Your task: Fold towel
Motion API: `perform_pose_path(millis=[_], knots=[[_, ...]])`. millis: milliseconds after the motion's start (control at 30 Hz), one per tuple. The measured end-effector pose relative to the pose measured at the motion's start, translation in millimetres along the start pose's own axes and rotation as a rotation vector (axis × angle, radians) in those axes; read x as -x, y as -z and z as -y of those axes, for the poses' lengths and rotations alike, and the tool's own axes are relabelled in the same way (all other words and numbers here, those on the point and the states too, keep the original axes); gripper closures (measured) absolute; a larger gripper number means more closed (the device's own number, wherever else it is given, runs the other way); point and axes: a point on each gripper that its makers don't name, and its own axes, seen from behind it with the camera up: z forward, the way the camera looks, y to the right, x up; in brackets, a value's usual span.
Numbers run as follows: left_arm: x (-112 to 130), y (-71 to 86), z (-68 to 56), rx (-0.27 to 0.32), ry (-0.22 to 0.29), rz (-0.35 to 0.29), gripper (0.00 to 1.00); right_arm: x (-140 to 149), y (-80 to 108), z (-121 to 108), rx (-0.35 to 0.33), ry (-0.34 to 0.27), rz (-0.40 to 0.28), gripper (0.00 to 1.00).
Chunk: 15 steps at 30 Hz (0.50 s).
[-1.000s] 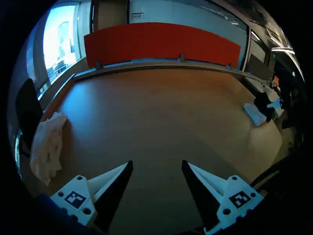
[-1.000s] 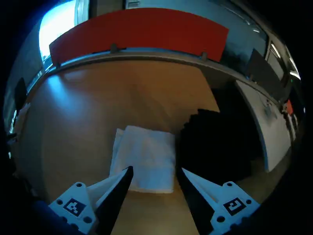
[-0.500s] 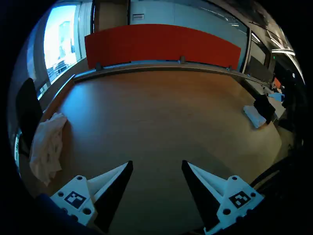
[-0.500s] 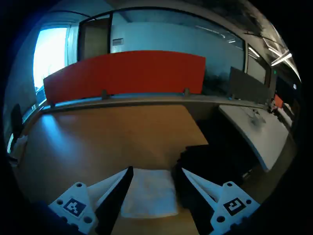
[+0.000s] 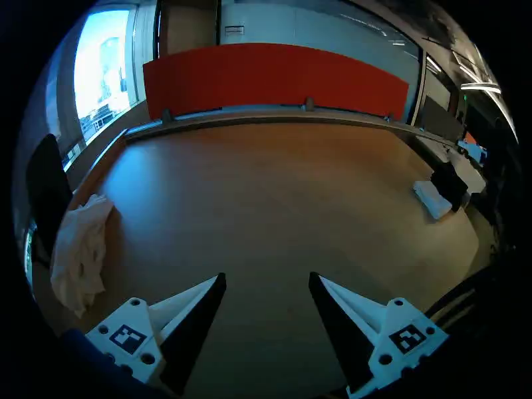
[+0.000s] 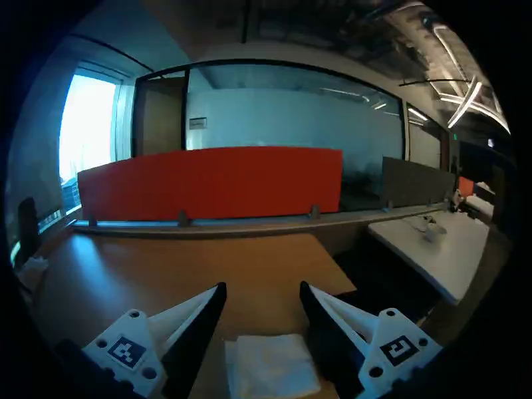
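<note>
A folded white towel (image 6: pixel 274 366) lies on the wooden table (image 6: pixel 199 272) near its right edge, low between the fingers of my right gripper (image 6: pixel 263 296), which stands open above it with nothing held. In the left gripper view the same folded towel (image 5: pixel 432 198) is small at the table's far right. A crumpled white towel (image 5: pixel 80 249) lies at the left edge of the table (image 5: pixel 266 193), left of my left gripper (image 5: pixel 266 282), which is open and empty over bare wood.
A red partition (image 5: pixel 272 73) runs along the table's far edge. A dark chair back (image 5: pixel 48 189) stands past the left edge, and another dark chair (image 5: pixel 449 183) sits beside the folded towel. A white desk (image 6: pixel 432 249) stands to the right.
My right gripper has lifted and tilted up, so the folded towel slid from the middle of its view to the bottom. The left gripper has stayed nearly still.
</note>
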Motion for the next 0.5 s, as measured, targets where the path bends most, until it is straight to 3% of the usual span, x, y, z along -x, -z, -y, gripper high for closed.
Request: perform_pose_path(millis=[300,500], knots=[[-15.4,-0.6,5.4,-0.004,0.013,-0.042,0.08,-29.0,2.6,26.5,-0.032,0.018,-0.071,0.14],[-39.5,1.6,9.7,-0.001,0.052,-0.113,0.08,-44.5,6.0,44.7,-0.056,0.018,-0.103,0.10]])
